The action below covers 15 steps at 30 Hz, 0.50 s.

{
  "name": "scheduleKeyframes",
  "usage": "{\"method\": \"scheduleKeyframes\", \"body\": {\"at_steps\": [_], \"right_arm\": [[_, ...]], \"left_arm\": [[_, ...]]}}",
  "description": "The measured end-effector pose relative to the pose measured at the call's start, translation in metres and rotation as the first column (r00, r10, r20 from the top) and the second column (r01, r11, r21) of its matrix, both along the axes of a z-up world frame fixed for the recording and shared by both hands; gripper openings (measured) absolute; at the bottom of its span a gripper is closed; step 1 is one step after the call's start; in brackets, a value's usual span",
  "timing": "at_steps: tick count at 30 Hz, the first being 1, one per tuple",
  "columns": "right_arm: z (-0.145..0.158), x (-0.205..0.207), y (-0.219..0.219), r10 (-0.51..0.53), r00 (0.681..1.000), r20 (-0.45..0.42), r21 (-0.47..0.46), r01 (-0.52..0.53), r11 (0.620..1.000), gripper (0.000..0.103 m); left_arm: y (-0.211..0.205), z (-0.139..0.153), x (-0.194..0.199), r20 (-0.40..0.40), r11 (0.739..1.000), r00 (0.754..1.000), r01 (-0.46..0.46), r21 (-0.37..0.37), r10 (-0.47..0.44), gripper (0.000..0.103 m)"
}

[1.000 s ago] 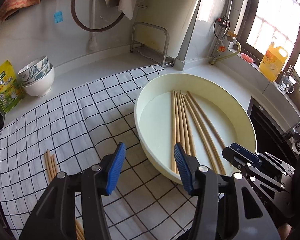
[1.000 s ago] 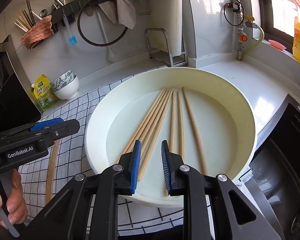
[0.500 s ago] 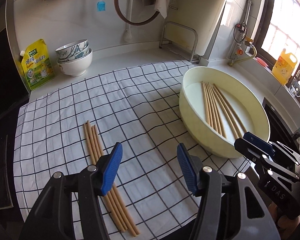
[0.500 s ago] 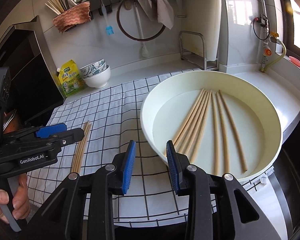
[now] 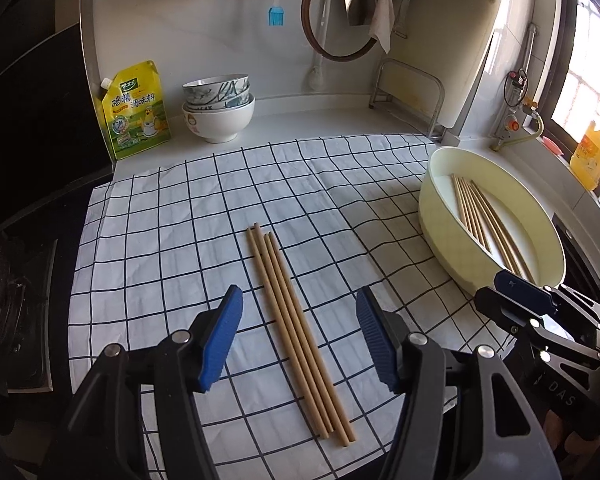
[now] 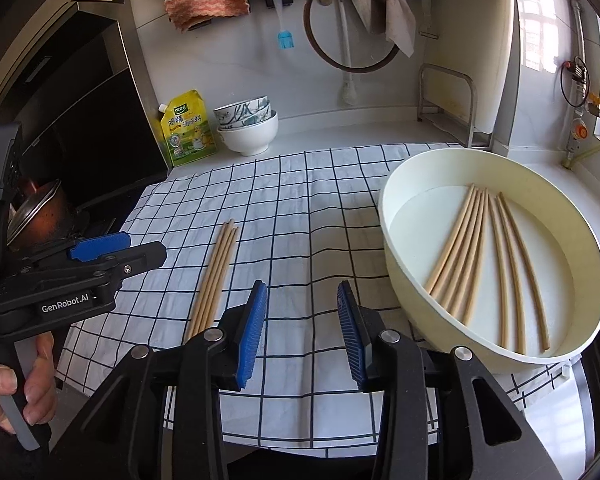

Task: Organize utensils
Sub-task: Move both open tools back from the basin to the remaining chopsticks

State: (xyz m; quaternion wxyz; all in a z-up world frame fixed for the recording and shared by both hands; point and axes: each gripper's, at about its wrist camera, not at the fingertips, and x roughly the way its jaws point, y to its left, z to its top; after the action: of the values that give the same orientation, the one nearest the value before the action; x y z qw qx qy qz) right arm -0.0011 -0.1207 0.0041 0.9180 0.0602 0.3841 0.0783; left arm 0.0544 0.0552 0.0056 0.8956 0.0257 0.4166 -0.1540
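Both claws stand apart and empty, jaws just widened: the left claw (image 5: pixel 298 336) hovers over four pale wooden chopsticks (image 5: pixel 300 336) on the black-checked white cloth (image 5: pixel 172 240); the right claw (image 6: pixel 302 332) hangs left of the cream round plastic basin (image 6: pixel 400 280) holding more wooden chopsticks (image 6: pixel 480 256).

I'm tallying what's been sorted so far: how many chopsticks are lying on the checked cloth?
4. They lie side by side in one bundle near the middle of the checked cloth, apart from those in the cream basin. None seems hidden.

Window (image 5: pixel 592 76) glare — sharp, edges bowed
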Motion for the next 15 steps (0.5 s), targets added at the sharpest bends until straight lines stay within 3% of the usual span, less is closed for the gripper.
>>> {"method": "scheduleKeyframes", "body": {"at_steps": [15], "right_arm": [[-0.019,0.015,0.031,0.078,0.996,-0.038,-0.003,-0.078,0.997,0.037]], "left_arm": [[0.037,-0.021,0.006,0.008,0.995,0.996,-0.094,0.023,0.093,0.058]]}}
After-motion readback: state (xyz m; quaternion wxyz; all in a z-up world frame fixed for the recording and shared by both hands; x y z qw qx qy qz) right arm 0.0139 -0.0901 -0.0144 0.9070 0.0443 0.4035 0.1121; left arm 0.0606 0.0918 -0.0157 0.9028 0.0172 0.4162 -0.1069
